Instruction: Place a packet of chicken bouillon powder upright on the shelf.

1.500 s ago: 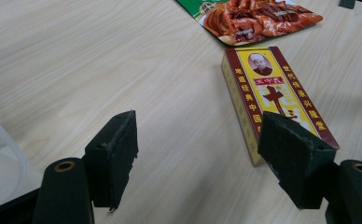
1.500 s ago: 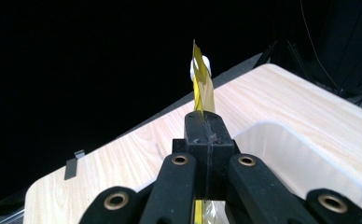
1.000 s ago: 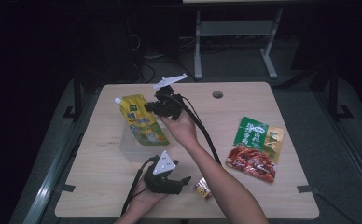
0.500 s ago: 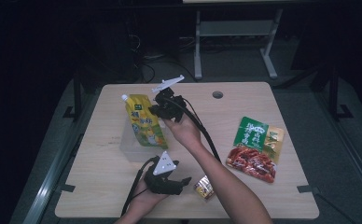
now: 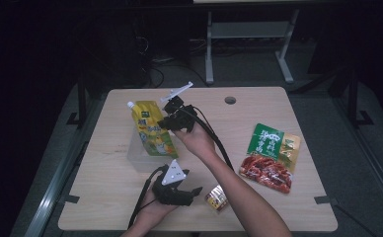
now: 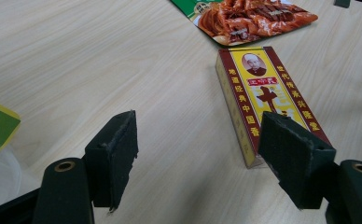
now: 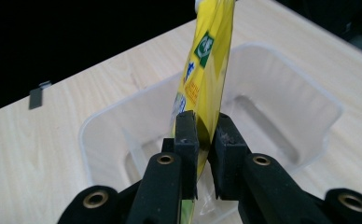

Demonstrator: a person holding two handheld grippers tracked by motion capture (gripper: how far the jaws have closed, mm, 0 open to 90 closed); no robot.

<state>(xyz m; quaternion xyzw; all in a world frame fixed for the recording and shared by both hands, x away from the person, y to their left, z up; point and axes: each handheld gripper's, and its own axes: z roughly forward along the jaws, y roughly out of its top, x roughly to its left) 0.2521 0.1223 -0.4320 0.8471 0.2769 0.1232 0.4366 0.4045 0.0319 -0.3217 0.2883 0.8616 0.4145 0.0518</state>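
Note:
A yellow spouted pouch hangs over a clear plastic container at the table's left middle. My right gripper is shut on the pouch's edge. In the right gripper view the pouch runs up from between the closed jaws of that gripper, with the container below. My left gripper rests near the front edge, open. A small red and yellow box lies by its right jaw, and nothing is between the jaws of the left gripper.
A green and red food packet lies at the right of the table, and its near end lies beyond the box. The box sits near the front edge. A cable hole is at the back.
My right gripper has shifted slightly with the pouch, lowering it a little toward the container. The left gripper has stayed put.

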